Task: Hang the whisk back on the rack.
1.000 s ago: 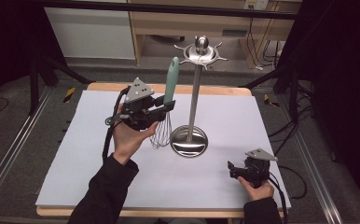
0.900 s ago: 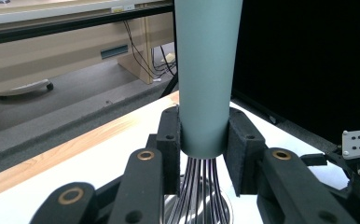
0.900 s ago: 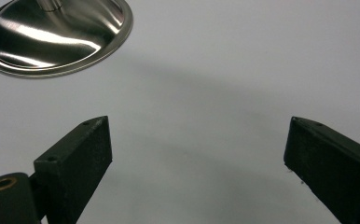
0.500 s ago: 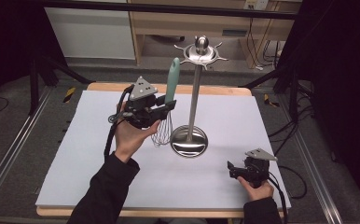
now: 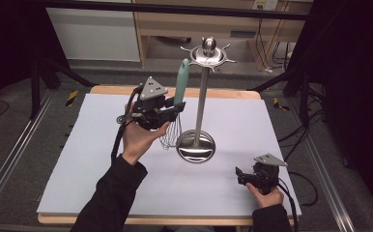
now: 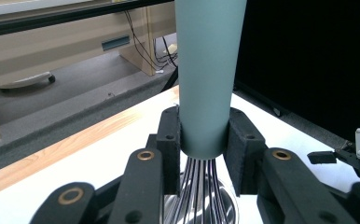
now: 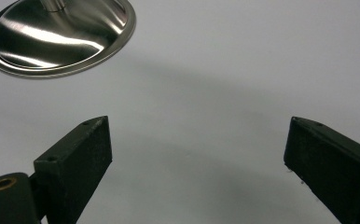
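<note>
A whisk with a teal handle [image 5: 181, 83] and wire loops [image 5: 171, 135] is held upright, handle up, just left of the steel utensil stand [image 5: 203, 82]. My left gripper [image 5: 175, 107] is shut on the handle's lower end, seen close in the left gripper view as the teal handle [image 6: 207, 70] clamped between the two pads [image 6: 169, 140]. The whisk wires [image 6: 199, 191] hang below the jaws. My right gripper [image 5: 238, 175] rests low over the white mat at the front right, open, with nothing between its fingers [image 7: 82, 149]. The stand's round base [image 7: 59, 35] lies ahead of it.
The stand's hooked top ring [image 5: 208, 52] is above the whisk handle's tip. The white mat [image 5: 78, 159] covers the wooden table. A shelf unit [image 5: 165, 29] stands behind the table, and black tripod legs [image 5: 39, 82] at the far left.
The left gripper has lifted the whisk slightly and shifted it a little toward the stand. The right gripper has stayed where it was.
</note>
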A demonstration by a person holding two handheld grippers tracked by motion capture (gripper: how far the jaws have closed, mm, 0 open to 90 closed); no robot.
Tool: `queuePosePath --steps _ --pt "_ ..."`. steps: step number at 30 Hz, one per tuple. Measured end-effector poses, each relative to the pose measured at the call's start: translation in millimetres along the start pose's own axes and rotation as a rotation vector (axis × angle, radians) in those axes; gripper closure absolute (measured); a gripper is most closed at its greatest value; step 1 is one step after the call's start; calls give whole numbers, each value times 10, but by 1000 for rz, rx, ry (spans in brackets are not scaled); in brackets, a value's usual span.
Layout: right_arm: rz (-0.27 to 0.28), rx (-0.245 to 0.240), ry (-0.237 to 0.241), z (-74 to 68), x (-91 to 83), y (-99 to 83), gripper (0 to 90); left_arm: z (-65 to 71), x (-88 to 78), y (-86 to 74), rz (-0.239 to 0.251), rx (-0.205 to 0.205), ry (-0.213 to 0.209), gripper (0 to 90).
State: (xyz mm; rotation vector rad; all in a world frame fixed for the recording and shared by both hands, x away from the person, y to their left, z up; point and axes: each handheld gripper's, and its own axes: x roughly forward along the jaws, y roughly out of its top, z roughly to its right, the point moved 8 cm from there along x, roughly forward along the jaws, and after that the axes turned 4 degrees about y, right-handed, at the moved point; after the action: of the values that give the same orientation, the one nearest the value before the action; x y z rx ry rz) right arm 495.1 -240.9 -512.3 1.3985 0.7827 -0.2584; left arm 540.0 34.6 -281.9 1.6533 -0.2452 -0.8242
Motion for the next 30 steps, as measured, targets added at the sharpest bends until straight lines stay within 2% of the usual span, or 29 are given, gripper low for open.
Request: queuePosePath --steps 6,16,21,26,30 --pt "1 1 -2 1 2 0 80 4 75 4 -16 1 -4 686" --pt "1 -3 4 1 12 3 80 31 171 24 -11 -9 -11 685" --pt "-3 -4 2 1 24 0 80 36 245 22 33 -12 -1 685" --pt "-4 -5 6 -6 26 0 80 43 268 19 48 -10 3 684" --pt "-2 -7 5 -8 23 1 80 28 295 19 67 4 22 683"
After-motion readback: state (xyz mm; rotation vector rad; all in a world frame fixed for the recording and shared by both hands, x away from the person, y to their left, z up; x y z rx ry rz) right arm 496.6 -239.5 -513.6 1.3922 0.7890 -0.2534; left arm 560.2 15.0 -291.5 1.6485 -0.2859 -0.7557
